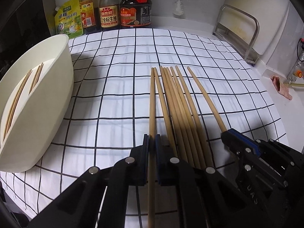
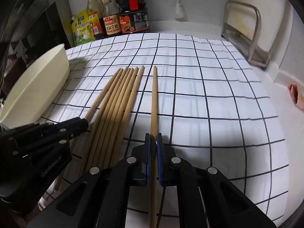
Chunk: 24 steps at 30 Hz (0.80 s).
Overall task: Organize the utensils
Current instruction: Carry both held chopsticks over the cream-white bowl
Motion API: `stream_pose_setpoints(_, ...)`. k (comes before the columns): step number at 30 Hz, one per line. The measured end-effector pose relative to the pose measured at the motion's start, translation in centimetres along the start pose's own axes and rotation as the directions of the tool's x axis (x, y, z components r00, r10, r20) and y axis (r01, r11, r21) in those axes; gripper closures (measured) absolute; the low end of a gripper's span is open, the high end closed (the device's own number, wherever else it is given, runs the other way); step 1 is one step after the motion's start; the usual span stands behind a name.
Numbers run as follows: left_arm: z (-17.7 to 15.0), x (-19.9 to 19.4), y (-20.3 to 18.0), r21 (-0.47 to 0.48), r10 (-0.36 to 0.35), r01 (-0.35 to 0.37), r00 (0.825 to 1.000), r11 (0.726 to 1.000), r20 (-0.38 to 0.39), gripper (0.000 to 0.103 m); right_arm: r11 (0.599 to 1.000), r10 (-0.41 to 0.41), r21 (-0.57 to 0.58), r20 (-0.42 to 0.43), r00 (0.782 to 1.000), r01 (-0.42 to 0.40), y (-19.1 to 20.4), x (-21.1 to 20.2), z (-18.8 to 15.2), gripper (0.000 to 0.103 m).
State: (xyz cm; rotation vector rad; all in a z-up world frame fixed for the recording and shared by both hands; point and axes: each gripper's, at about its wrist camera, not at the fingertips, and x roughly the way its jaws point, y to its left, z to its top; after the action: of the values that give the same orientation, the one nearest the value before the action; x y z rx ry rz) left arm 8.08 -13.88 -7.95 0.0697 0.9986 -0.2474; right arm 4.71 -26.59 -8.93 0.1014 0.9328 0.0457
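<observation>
I see a row of pale wooden chopsticks [image 1: 176, 102] lying side by side on the checked cloth, tips pointing away from me and fanning slightly. The leftmost one [image 1: 152, 102] is pinched between my left claw [image 1: 152, 139] pads; the rightmost [image 2: 154, 98], set a little apart from the bundle, sits pinched in my right claw [image 2: 153, 138]. More chopsticks [image 1: 20, 91] lean inside the cream tub [image 1: 47, 98] (four, I think) at the left.

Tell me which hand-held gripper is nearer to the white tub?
Left. The left hand-held gripper grips the chopstick nearest the white tub; the right hand-held gripper grips the farthest one.
</observation>
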Motion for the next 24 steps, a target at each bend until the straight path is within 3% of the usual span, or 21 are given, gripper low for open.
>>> stream_pose_setpoints(11,0.8,-5.0,2.4,-0.018,-0.066,0.067,0.997,0.998,0.050,0.096,0.996,0.016,0.087,0.104,0.994,-0.026,0.5,-4.8,1.8,0.097)
stream_pose_setpoints(17,1.8,-8.3,6.1,-0.042,-0.073,0.079,0.990,0.996,0.123,0.096,0.996,0.062,0.049,0.182,0.981,-0.072,4.4,-7.6,4.6,0.097)
stream_pose_setpoints(24,2.9,-11.1,13.8,-0.115,-0.007,0.029,0.982,0.993,0.191,0.096,0.989,0.151,-0.023,0.188,0.971,-0.149,12.1,-6.3,7.8,0.097)
